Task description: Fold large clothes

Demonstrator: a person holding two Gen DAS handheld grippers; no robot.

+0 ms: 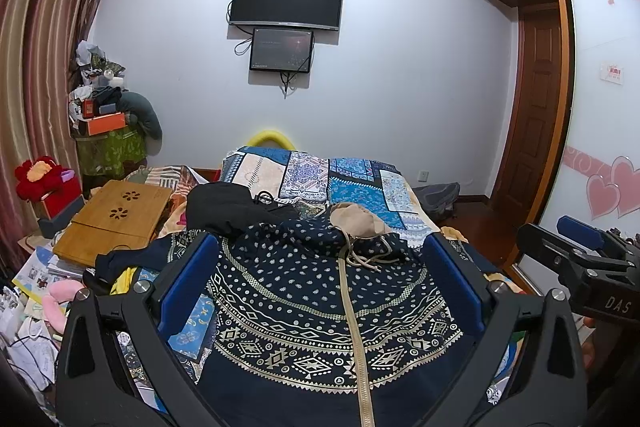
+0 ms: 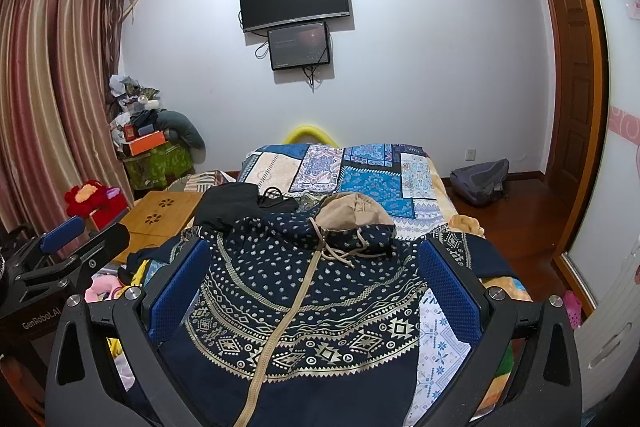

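The patterned navy hoodie (image 1: 320,307) lies zip-up across the lower centre of the bed (image 1: 360,187), apparently spread for folding, with the left gripper (image 1: 320,283) and right gripper (image 2: 316,287) poised wide open, empty.

A navy hoodie (image 1: 320,307) lies spread front-up across a bed, its chest and body printed with pale dots above curved bands of diamond and geometric motifs. A tan zipper (image 1: 358,327), closed, runs down the middle toward the camera. The hood (image 1: 356,221), lined in plain beige, sits bunched at the far end with its pale drawstrings (image 1: 366,259) lying tangled just below it. One sleeve (image 1: 132,257) trails off to the left. From the right wrist the hoodie (image 2: 304,307) shows the same pose, its hood (image 2: 352,213) crumpled.
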